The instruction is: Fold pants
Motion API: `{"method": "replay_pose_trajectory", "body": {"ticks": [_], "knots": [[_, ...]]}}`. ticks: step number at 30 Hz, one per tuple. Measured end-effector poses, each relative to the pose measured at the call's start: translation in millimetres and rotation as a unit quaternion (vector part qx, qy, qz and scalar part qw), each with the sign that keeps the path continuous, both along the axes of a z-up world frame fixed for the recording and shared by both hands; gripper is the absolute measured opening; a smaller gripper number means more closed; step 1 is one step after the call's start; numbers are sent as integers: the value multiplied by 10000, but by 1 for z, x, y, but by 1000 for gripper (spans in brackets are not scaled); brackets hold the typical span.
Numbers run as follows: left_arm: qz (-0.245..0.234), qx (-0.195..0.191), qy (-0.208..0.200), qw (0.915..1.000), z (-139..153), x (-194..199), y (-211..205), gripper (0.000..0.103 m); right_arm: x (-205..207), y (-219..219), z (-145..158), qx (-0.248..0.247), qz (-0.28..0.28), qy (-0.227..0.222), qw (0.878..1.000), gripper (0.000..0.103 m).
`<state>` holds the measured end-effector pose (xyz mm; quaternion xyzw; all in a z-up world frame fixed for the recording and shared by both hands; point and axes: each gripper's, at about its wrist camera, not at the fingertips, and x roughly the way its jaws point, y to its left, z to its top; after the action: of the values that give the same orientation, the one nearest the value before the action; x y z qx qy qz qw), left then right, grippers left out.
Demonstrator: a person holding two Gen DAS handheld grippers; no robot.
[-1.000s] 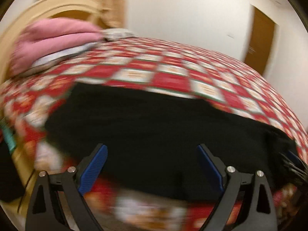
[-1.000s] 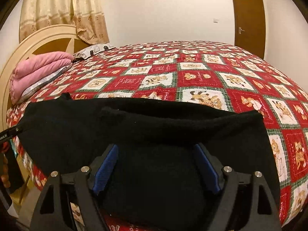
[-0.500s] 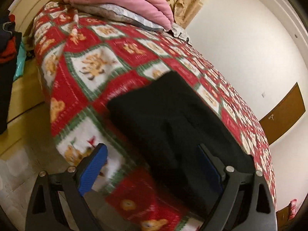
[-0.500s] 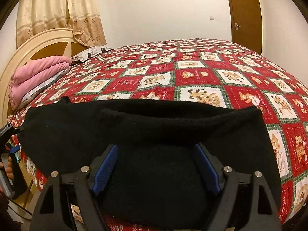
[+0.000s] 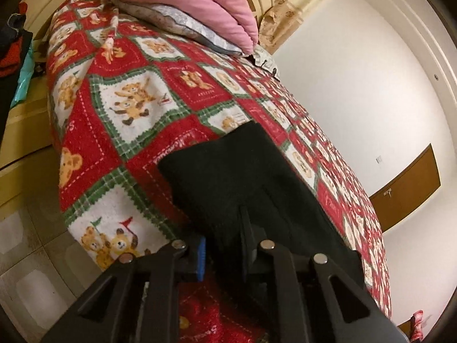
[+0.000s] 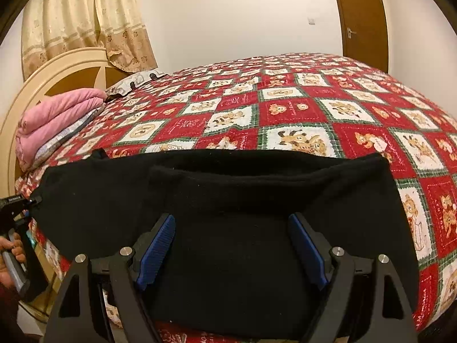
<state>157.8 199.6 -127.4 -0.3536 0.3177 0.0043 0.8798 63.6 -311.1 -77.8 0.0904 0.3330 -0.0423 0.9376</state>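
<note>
Black pants (image 6: 228,200) lie spread along the near edge of a bed with a red, white and green bear quilt (image 6: 285,108). My right gripper (image 6: 231,245) is open, its blue pads apart over the middle of the pants, holding nothing. My left gripper (image 5: 225,245) is shut on the left end of the pants (image 5: 242,177), the black cloth pinched between its jaws at the bed's side edge. The left gripper also shows in the right wrist view (image 6: 25,203), at the left end of the pants, held by a hand.
A folded pink blanket (image 6: 57,120) on a grey pillow lies near the cream headboard (image 6: 57,71). A brown door (image 6: 362,14) stands behind the bed. Tiled floor (image 5: 28,257) lies beside the bed. Clothes hang at far left (image 5: 11,45).
My left gripper swung to the left end of the pants and closed on the cloth. The right gripper stayed open over the pants, nearly still.
</note>
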Motion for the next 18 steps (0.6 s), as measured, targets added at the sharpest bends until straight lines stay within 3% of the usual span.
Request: {"method": "replay_pose_trajectory", "body": {"ticks": [2, 6, 9, 11, 12, 15, 18], "knots": [[-10, 205, -120, 9997, 10, -6, -5, 17, 0, -7, 3, 258, 8, 16, 9997, 83], [-166, 688, -499, 9962, 41, -11, -23, 16, -3, -33, 13, 1271, -149, -79, 9917, 82], [-568, 1396, -1107, 9824, 80, -21, -57, 16, -5, -52, 23, 1666, -328, -153, 9854, 82], [-1026, 1835, -1574, 9649, 107, -32, -92, 16, -9, -65, 33, 1796, -383, -255, 9827, 82], [-1196, 1917, -1710, 9590, 113, -36, -104, 16, -12, -71, 39, 1849, -374, -306, 9816, 82], [-1967, 2177, -2169, 9311, 135, -53, -159, 16, -22, -89, 54, 1923, -357, -425, 9798, 82], [-2734, 2401, -2512, 8969, 142, -71, -212, 16, -37, -109, 64, 2086, -377, -543, 9758, 83]]}}
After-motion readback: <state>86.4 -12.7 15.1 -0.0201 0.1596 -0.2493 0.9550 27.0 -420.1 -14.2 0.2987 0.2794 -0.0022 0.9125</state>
